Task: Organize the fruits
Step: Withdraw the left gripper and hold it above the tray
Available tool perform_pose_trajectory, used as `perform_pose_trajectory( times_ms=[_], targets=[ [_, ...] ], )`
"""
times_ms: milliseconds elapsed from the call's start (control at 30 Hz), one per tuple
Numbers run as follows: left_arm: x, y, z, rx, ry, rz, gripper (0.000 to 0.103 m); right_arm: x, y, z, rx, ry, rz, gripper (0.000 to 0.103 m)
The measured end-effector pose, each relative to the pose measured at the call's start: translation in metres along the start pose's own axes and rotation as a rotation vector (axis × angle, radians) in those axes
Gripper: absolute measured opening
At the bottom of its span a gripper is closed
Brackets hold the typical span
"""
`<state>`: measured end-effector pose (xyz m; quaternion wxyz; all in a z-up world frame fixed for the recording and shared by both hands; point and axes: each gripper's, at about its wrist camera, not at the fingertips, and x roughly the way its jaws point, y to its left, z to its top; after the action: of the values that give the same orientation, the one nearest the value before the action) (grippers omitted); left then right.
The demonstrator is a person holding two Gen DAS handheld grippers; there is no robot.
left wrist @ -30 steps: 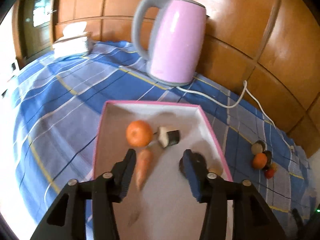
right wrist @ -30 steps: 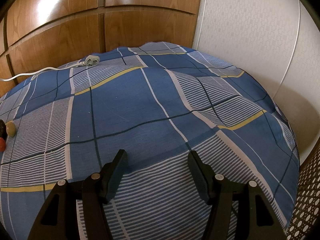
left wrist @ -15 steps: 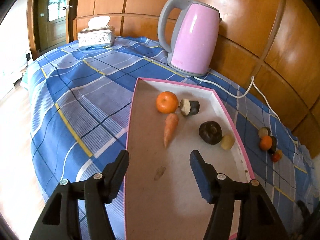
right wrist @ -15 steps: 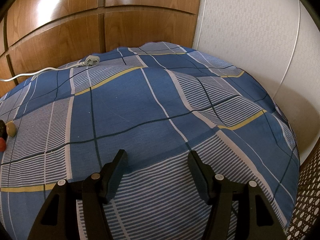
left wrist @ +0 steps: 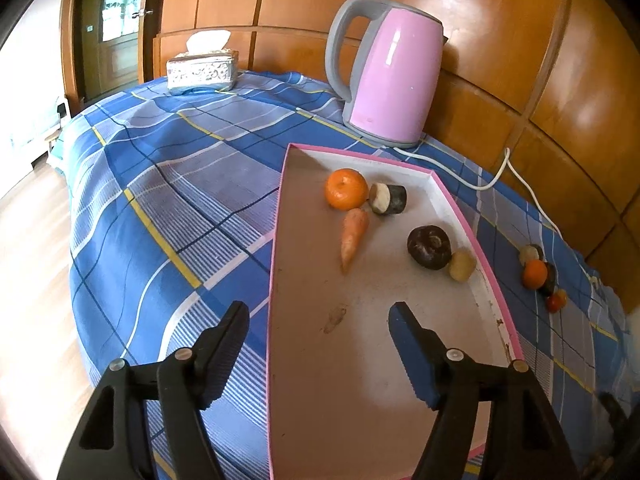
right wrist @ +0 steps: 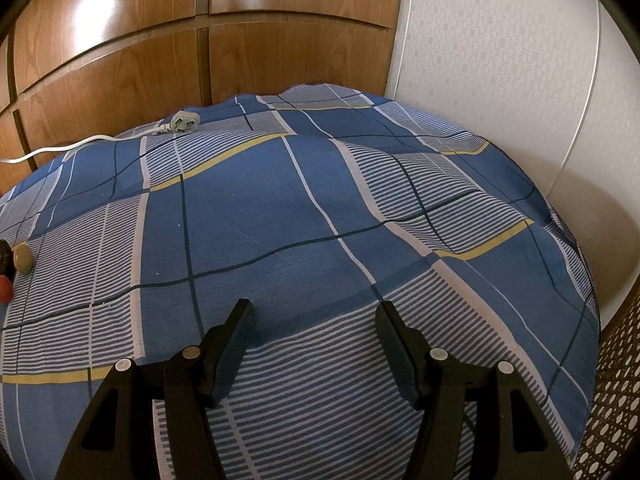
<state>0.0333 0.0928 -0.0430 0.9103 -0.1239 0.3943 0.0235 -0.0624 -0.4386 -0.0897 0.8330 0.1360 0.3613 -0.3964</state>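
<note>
left claw (left wrist: 318,314) | pulled back from carrot (left wrist: 353,233) (released) | jaws opening, empty

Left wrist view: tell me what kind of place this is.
Probably a room in a home: a plaid cloth covers the surface, a pink kettle and tissue box stand by wooden panelling, with a door beyond.

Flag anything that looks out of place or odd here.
A small cluster of produce lies loose on the blue cloth, outside the pink-rimmed tray. The kettle's plug lies unplugged on the cloth. A brownish smudge marks the tray floor.
</note>
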Motion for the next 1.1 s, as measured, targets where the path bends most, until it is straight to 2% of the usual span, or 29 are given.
perform_pose_trajectory(
  times_ms=[300, 1100],
  targets=[
    [0.003, 0.008, -0.003, -0.035, 0.011, 0.005, 0.077, 0.000, 0.000, 0.000, -0.001, 0.001, 0.000, 0.064],
    [0.016, 0.014, -0.011, -0.076, 0.059, -0.003, 0.077, 0.001, -0.002, 0.003, 0.009, 0.036, 0.019, 0.064]
  ],
)
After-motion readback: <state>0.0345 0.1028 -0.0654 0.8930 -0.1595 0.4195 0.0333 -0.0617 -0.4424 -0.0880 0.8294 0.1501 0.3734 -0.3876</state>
